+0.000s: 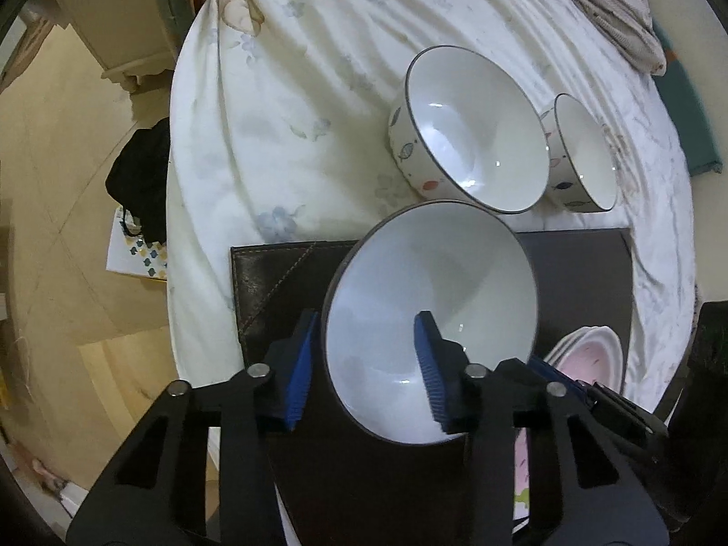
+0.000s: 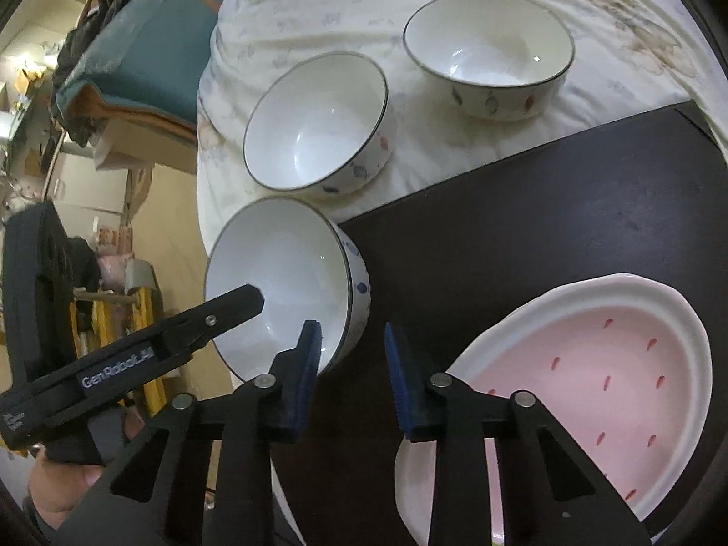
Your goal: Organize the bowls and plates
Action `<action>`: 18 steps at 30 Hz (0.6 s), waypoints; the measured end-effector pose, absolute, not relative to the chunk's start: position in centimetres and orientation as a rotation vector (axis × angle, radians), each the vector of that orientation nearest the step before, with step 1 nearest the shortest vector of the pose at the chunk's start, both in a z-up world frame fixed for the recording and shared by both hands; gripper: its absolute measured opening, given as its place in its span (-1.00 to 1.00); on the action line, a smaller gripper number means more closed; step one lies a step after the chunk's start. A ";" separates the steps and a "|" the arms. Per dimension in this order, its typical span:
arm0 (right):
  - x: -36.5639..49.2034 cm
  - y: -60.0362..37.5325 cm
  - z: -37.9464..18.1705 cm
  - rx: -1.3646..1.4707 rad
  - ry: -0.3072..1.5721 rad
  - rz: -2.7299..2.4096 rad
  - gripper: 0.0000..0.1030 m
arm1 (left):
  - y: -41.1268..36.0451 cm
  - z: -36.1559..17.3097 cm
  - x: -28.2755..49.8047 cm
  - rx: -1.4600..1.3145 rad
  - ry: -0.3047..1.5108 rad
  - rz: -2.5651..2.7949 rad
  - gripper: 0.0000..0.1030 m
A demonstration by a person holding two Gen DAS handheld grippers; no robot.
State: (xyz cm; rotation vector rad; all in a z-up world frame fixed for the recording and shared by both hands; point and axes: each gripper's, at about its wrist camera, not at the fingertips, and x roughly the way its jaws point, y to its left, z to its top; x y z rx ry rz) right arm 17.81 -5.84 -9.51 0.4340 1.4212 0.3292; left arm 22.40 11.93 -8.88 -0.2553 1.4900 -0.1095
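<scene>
My left gripper [image 1: 364, 364] is shut on the rim of a white bowl [image 1: 432, 300], one finger inside and one outside, and holds it tilted over the dark mat [image 1: 282, 273]. The same bowl [image 2: 282, 282] shows in the right wrist view with the left gripper's finger [image 2: 236, 305] inside it. Two more white patterned bowls [image 1: 473, 127] [image 1: 582, 150] stand on the white cloth beyond; they also show in the right wrist view [image 2: 318, 123] [image 2: 491, 50]. My right gripper [image 2: 352, 373] is open and empty over the mat [image 2: 523, 209], left of stacked pink plates [image 2: 591, 386] [image 1: 591, 355].
The white floral cloth [image 1: 295, 113] covers the round table. The table's left edge drops to a tan floor [image 1: 68, 227] with a black bag [image 1: 141, 173]. A teal cushion [image 2: 150, 54] and clutter lie beyond the far left edge.
</scene>
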 end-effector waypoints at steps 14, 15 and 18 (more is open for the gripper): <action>18.1 -3.6 -11.4 0.359 1.431 0.277 -0.61 | 12.8 -10.0 22.1 -0.241 1.543 -0.083 -0.84; 18.0 -3.6 -11.3 0.348 1.424 0.275 -0.61 | 12.8 -10.0 22.1 -0.244 1.541 -0.083 -0.84; 17.9 -3.6 -11.3 0.329 1.408 0.281 -0.64 | 12.4 -9.2 21.8 -0.212 1.523 -0.072 -0.84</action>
